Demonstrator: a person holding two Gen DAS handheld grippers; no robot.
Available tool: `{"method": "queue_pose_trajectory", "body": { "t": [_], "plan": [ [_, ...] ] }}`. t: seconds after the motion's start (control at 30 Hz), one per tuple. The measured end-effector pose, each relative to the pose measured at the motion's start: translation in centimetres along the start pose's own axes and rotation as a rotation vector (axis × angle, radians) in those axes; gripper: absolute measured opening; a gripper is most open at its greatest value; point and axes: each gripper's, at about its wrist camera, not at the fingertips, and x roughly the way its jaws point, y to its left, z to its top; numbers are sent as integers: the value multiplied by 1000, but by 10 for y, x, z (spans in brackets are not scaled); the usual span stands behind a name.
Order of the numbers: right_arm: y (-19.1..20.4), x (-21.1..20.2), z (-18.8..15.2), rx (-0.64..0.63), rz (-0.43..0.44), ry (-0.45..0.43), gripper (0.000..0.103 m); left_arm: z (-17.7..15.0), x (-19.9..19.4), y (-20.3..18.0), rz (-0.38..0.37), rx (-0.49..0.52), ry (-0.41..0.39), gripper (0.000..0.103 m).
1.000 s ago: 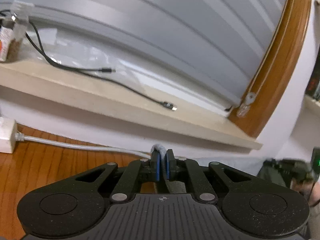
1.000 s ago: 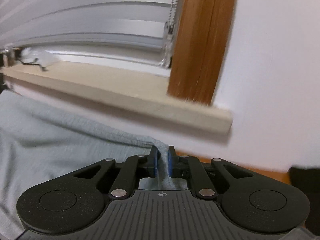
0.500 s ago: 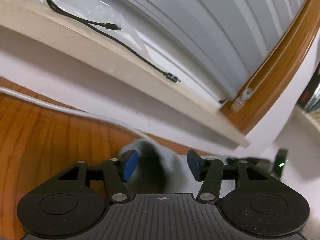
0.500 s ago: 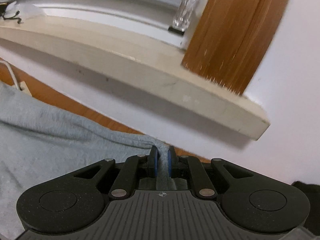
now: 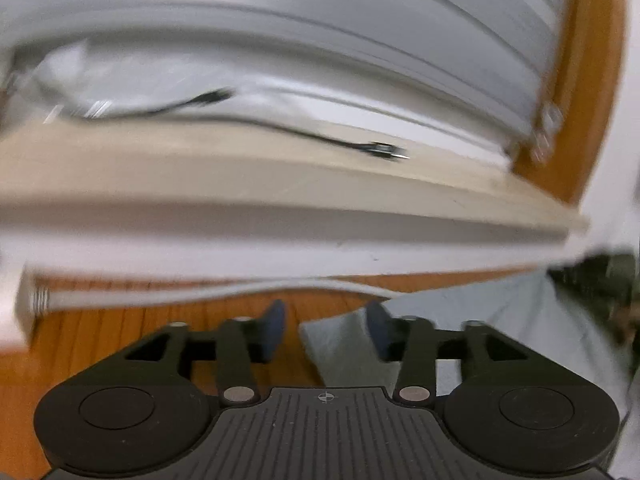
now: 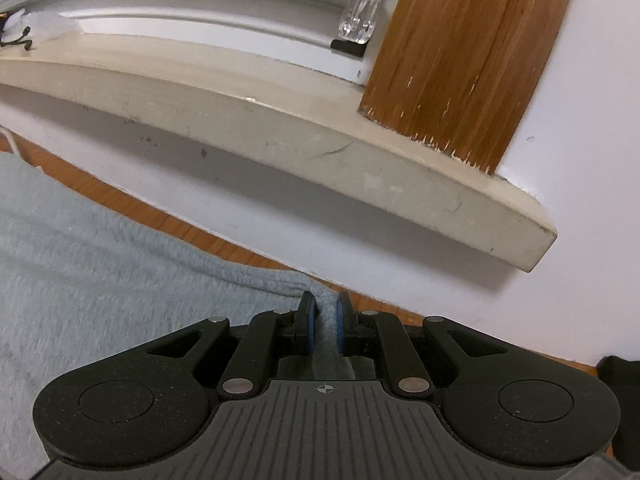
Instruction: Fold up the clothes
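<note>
Our left gripper [image 5: 326, 330] gapes over the cloth [image 5: 472, 320] corner on the worktop [image 5: 120, 328] below the sill [image 5: 280, 184]; our right gripper [image 6: 325, 326] pinches its hem near the sill's end.

A pale grey-blue knit garment [image 6: 100, 264] lies spread flat on a wooden surface below a window ledge. In the right wrist view its thick rolled hem runs along the far edge to a corner bunched upright and pinched tight. In the left wrist view, which is blurred, another corner of the garment [image 5: 340, 344] lies flat and unheld, cloth stretching away to the right.
</note>
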Motion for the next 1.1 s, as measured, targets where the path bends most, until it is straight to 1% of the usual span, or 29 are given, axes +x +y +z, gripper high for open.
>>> {"method": "queue_pose_trajectory", "body": {
  "t": [0.1,0.23,0.33,0.37,0.4,0.47,0.53,0.57,0.6,0.63,0.67,0.8,0.87,1.0,1.1],
  "plan": [
    [1,2,-1,-5,5,-3,12,8,13,-10,-8,145,47,54],
    [-1,1,-4,5,20,-12,12,11,32,-10,-60,259,111,54],
    [-3,2,-5,1,28,-15,12,13,43,-5,-110,260,159,55],
    [-3,2,-5,-1,30,-16,12,14,47,-4,-127,260,175,58],
    [-4,3,-5,-4,32,-17,12,14,49,-2,-144,262,186,58],
    [-4,5,-5,-10,33,-19,12,15,47,-3,-176,278,192,63],
    [-5,6,-5,-13,35,-20,12,15,46,-5,-178,292,195,63],
    [-5,6,-5,-14,36,-21,12,15,46,-6,-179,300,196,59],
    [-6,7,-5,-15,37,-23,12,15,46,-7,-180,307,197,54],
    [-6,7,-6,-16,38,-28,11,15,45,-8,-181,314,198,37],
    [-6,6,-6,-17,39,-34,11,15,44,-10,-174,321,192,27],
    [-11,-1,-4,-9,43,-69,10,12,29,-21,-101,348,131,16],
    [-12,-19,-8,-12,39,-92,10,10,21,-26,-64,361,101,12],
    [-11,-35,-7,-32,18,-129,10,8,6,-37,5,387,40,11],
    [-8,-45,-7,-35,5,-149,10,8,-9,-45,33,406,1,11]
  ]
}}
